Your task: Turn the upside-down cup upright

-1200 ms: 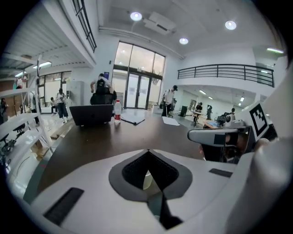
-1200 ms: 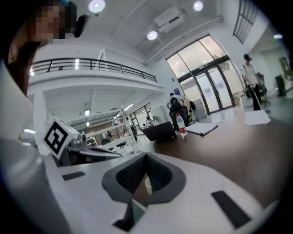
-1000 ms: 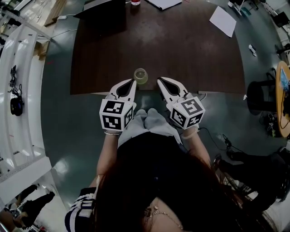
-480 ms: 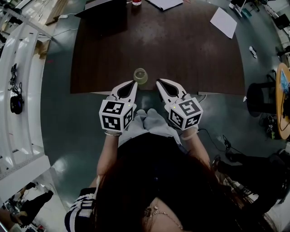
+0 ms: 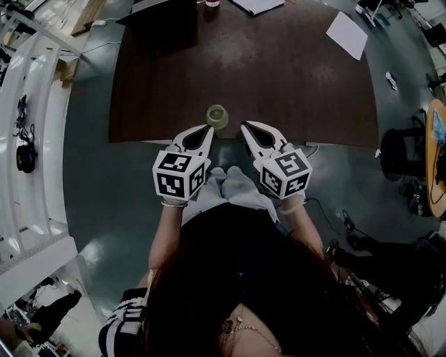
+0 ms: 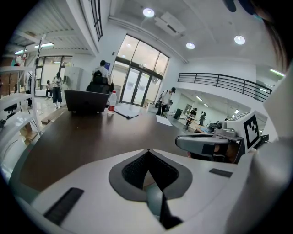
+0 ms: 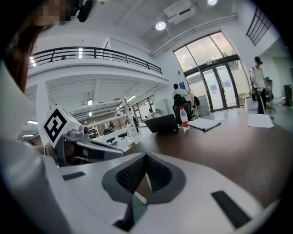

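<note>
A small pale green cup (image 5: pixel 217 116) stands near the front edge of the dark brown table (image 5: pixel 279 77); from above I see only its round top. My left gripper (image 5: pixel 207 128) hovers at the table edge just left of and nearer than the cup, shut and empty. My right gripper (image 5: pixel 244 126) sits to the right of the cup, also shut and empty. Neither touches the cup. In the left gripper view the shut jaws (image 6: pixel 147 151) point across the table, and so do those in the right gripper view (image 7: pixel 146 156); the cup is hidden in both.
At the table's far side are a black laptop (image 5: pixel 157 21), a bottle with a red label (image 5: pixel 211 3) and a notebook (image 5: pixel 254 5); a paper sheet (image 5: pixel 347 33) lies at the far right. White shelving (image 5: pixel 28 139) runs along the left, and a black chair (image 5: pixel 404 150) stands at the right.
</note>
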Available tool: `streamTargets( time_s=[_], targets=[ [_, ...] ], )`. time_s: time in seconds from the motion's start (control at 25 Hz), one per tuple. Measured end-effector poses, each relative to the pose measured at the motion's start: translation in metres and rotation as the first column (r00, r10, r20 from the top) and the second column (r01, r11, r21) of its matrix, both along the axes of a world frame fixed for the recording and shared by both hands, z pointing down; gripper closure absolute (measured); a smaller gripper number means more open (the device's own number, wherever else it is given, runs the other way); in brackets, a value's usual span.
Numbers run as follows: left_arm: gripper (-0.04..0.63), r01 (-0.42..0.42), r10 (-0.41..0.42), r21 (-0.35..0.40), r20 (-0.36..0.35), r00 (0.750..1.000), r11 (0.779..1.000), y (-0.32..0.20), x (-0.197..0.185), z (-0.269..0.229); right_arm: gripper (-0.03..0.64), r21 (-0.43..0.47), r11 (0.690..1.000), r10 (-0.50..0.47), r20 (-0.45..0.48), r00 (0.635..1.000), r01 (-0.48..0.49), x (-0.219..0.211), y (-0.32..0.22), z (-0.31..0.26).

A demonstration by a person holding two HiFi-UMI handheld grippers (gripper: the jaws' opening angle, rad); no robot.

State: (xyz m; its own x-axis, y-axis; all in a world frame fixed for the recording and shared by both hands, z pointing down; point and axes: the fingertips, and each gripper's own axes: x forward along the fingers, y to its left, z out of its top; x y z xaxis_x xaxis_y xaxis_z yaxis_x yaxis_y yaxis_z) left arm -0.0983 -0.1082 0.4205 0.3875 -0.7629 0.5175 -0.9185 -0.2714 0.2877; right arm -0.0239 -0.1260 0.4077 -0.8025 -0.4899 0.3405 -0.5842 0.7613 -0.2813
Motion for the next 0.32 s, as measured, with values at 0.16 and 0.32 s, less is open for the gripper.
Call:
streamTargets(
  time_s=[0.16, 0.32],
  targets=[
    [0.592, -0.001, 0.001, -0.004, -0.004, 1.000, 1.000, -0.0029, 0.0001, 0.0001, 0.601, -0.001, 1.000, -0.004, 0.000, 1.000, 0.004, -0.0012, -0.0019, 0.0003],
    [0.592, -0.003, 0.003, -0.003, -0.009, 1.000, 1.000, -0.0063, 0.0016, -0.0012, 0.601, -0.005, 1.000, -0.005, 0.004, 1.000, 0.005, -0.0005, -0.0042, -0.0001]
  ],
)
